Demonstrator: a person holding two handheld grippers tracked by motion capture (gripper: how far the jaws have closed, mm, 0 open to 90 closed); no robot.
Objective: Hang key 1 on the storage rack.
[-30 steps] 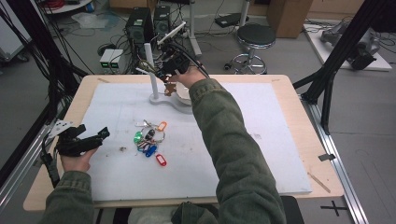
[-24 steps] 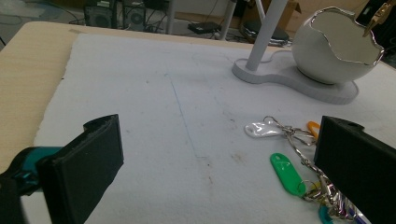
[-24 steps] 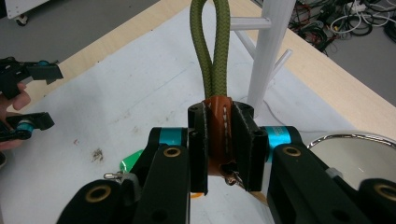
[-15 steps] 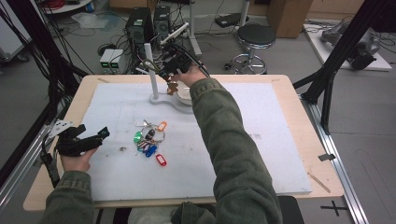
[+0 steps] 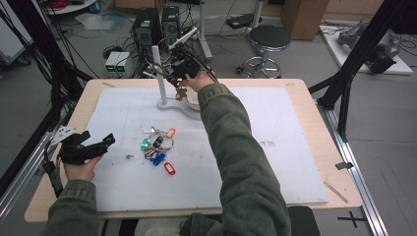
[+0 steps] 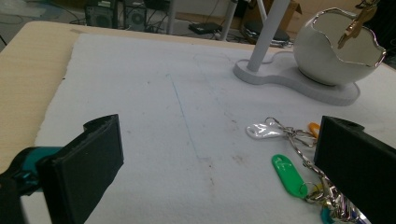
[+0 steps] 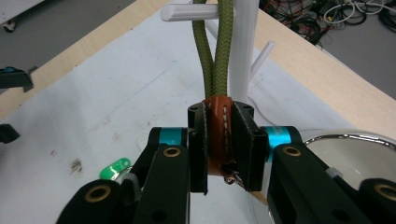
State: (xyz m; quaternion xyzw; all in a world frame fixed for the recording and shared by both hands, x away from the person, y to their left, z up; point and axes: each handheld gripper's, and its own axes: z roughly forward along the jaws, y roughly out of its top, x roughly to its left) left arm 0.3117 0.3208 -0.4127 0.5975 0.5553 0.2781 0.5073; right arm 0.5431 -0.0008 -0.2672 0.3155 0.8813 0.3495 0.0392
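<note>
My right gripper [image 7: 219, 135] is shut on the brown leather sleeve [image 7: 218, 140] of a key strap. The strap's olive rope loop [image 7: 215, 51] rises in front of a peg [image 7: 184, 12] of the white stand [image 5: 161, 73], and its top is cut off. In the high view the right gripper [image 5: 178, 78] is close beside the stand's post. A brass key [image 6: 355, 23] dangles over the white bowl [image 6: 336, 51] on the stand's base. My left gripper [image 5: 83, 147] rests at the table's left edge, open, with nothing between its jaws.
A bunch of keys with coloured tags [image 5: 158, 147] lies mid-mat, its green tag [image 6: 287, 172] and white tag [image 6: 261, 130] near the left gripper's right jaw. A white foam mat [image 5: 275, 162] covers the wooden table [image 5: 319, 98]. Black frame struts stand on both sides.
My right gripper has sunk slightly beside the stand with the strap still in it. The left gripper has stayed put.
</note>
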